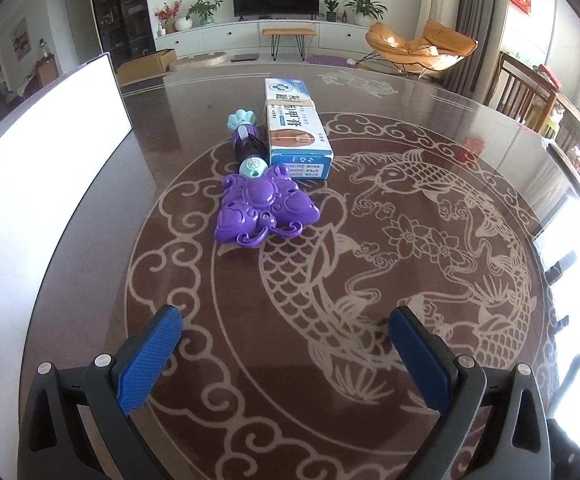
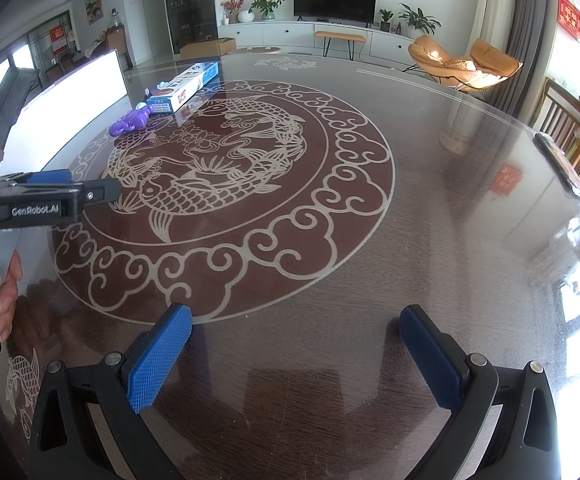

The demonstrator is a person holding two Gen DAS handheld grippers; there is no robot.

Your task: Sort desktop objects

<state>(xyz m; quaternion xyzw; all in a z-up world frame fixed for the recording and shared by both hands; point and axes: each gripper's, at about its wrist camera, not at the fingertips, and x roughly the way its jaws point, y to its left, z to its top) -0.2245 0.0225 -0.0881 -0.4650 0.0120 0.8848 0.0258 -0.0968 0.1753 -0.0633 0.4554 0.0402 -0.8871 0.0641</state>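
Left wrist view shows my left jaws (image 1: 286, 326) spread wide and holding nothing, hovering low over the glossy brown table (image 1: 429, 288) with its pale carp pattern. Far ahead of them lies a purple toy (image 1: 264, 208), its ornate head towards me and its handle, tipped in pale teal, running away from me. Just right of the handle, touching or nearly touching it, a blue and white box (image 1: 295, 128) lies flat, its long side pointing away from me. A bright white board (image 1: 50, 148) stands along the table's left edge.

From the right wrist view, my right jaws (image 2: 295, 326) are likewise wide apart and empty, above a bare stretch of table (image 2: 449, 216) near its close edge. The toy (image 2: 130, 121) and the box (image 2: 184, 86) sit far off to the left, close to the white board (image 2: 70, 100). My left jaws (image 2: 90, 190) reach in from the left, with my left hand (image 2: 4, 284) gripping the handle.
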